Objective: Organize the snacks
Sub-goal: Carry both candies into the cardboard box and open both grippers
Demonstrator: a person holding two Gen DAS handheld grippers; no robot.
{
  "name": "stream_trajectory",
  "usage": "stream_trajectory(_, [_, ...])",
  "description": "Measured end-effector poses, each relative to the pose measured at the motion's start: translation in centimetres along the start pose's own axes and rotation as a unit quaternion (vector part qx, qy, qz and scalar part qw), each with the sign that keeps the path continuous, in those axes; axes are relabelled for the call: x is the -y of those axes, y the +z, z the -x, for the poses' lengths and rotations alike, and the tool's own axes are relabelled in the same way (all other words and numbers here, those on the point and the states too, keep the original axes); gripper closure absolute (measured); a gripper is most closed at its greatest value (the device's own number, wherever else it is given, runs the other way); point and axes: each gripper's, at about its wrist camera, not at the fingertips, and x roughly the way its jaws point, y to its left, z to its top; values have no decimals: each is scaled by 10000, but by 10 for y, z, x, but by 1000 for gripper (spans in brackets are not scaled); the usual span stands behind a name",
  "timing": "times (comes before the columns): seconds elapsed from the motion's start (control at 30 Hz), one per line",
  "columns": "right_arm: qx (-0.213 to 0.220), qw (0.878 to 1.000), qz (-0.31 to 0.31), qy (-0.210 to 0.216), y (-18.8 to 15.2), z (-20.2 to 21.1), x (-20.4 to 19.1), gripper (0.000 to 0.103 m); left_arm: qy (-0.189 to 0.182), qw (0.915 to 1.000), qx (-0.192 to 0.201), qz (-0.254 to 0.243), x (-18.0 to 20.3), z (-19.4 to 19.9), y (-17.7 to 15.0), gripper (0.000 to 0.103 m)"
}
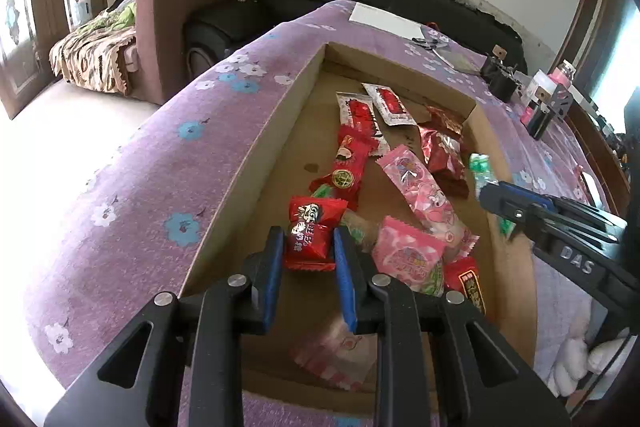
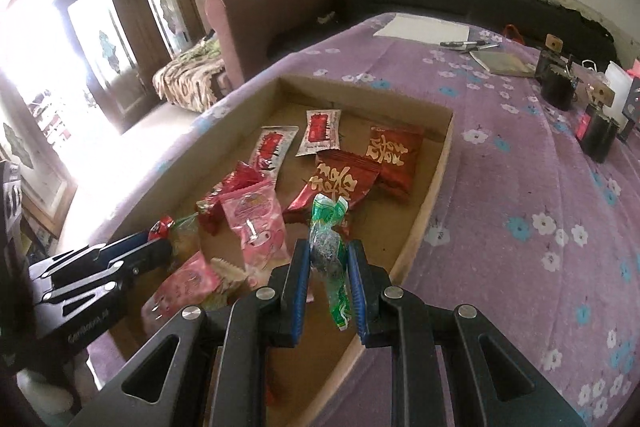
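Nearest to me, my left gripper (image 1: 306,247) is clamped narrow on a small red foil candy packet with white lettering (image 1: 313,231), held just above the floor of the shallow brown cardboard tray (image 1: 256,163); my worry here is that the pads pinch only the packet's middle, so the slick wrapper could slide out if I tilt or jerk the wrist; it would then drop onto the pink printed snack pouch (image 1: 408,259) just beside it and muddle whatever grouping I am aiming for.

My right gripper (image 2: 328,263) is likewise closed tight, on a crinkled green-and-clear twisted candy wrapper (image 2: 330,247) that hangs over the near part of the tray; one loose tail dangles below the jaws and the other sticks up above, so I judge the grip to be on thin film rather than on the sweet itself; a quick sweep could tear it or let the candy slip free.

The two tools sit near one another over the same crowded end; I could knock them together, or drag a tail across the pink pouches.

Further in lie the two dark red packets with gold script (image 2: 360,167) and the two white-and-red flat sachets (image 2: 296,139), well apart from my jaws; beyond the tray's low far wall the purple flowered cloth (image 2: 520,167) begins, and anything flicked over it lands there.
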Motion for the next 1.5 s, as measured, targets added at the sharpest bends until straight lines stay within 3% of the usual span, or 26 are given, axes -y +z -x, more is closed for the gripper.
stream_trajectory(0.53, [-9,9998,-68,-199,5,-21,9,83,185,9997,122,-97,12,8,1,77])
stream_trajectory(0.6, [-8,9998,-124,-125,5,-19,11,82,191,9997,156,-93,14,11,2,70])
stream_trajectory(0.67, [9,9998,-195,-21,4,-17,13,74,247,9994,234,-81,15,17,2,53])
stream_trajectory(0.73, [66,9997,-240,44,4,-12,13,68,300,9990,320,-55,15,23,3,47])
stream_trajectory(0.83, [208,9995,-225,41,4,-2,11,56,332,9988,351,-41,16,27,3,47])
stream_trajectory(1.23, [516,9976,-451,96,-12,34,26,55,353,9988,326,-105,30,39,-4,47])
stream_trajectory(1.5, [544,9959,-712,74,-34,47,48,54,642,9969,389,-223,48,46,-9,46])
